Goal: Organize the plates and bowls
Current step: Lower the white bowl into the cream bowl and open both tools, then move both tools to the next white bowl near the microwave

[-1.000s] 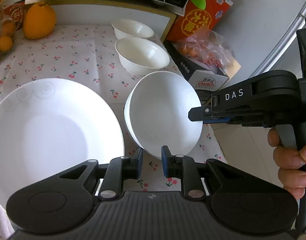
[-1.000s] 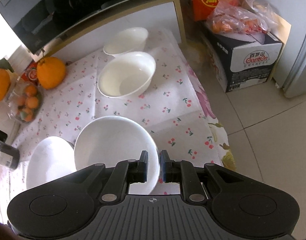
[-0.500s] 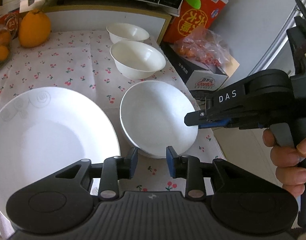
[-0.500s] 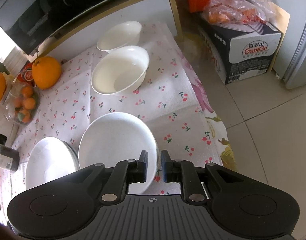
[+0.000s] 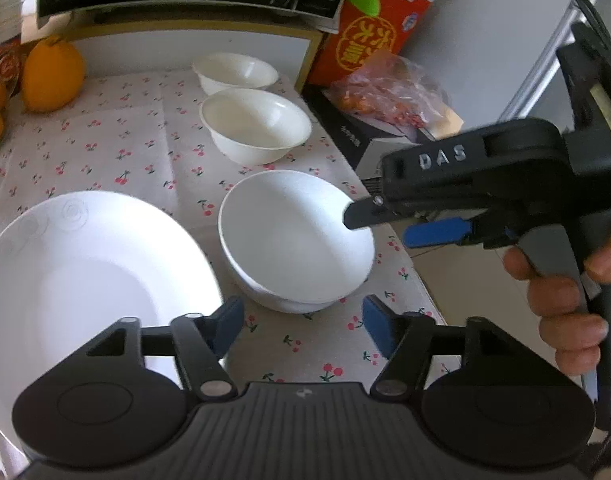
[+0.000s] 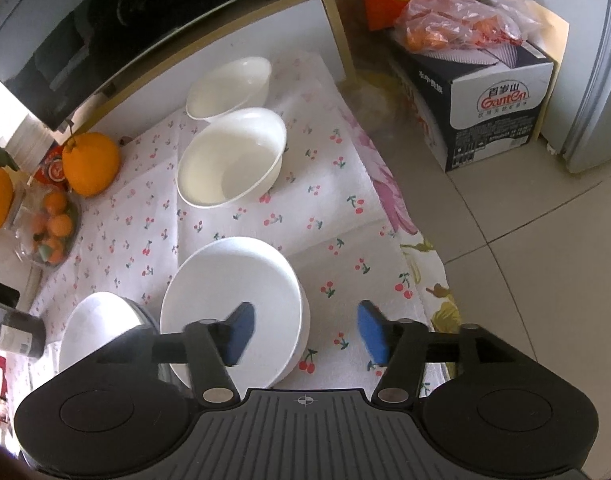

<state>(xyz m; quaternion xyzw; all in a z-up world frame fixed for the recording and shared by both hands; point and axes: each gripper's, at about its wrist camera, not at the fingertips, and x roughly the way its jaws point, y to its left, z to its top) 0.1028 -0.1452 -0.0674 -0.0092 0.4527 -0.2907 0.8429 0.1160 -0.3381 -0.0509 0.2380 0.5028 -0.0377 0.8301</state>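
step in hand, as judged: release of the small plate (image 5: 295, 236) onto the cherry-print cloth (image 5: 137, 148); it looks like two nested plates, a second rim showing under it in the right wrist view. left gripper (image 5: 303, 322) jaws are opening, nothing between the pads, only cloth below them. right gripper (image 6: 305, 332) jaws are opening as well; its left pad sits over the plate's near-right rim, its right pad over bare cloth, neither pressing on the plate

position: small plate lies flat near the table's right edge, just ahead of the left gripper and under the tip of the right gripper. large plate (image 5: 85, 280) is just beside it on the left, apart from it. two bowls (image 5: 255, 124) stand farther back in a line, separate, not yet stacked

next move, as judged: back both grippers clear of the rim, then go for one bowl; a thin rim grip and a level lift are needed to nest it in the other
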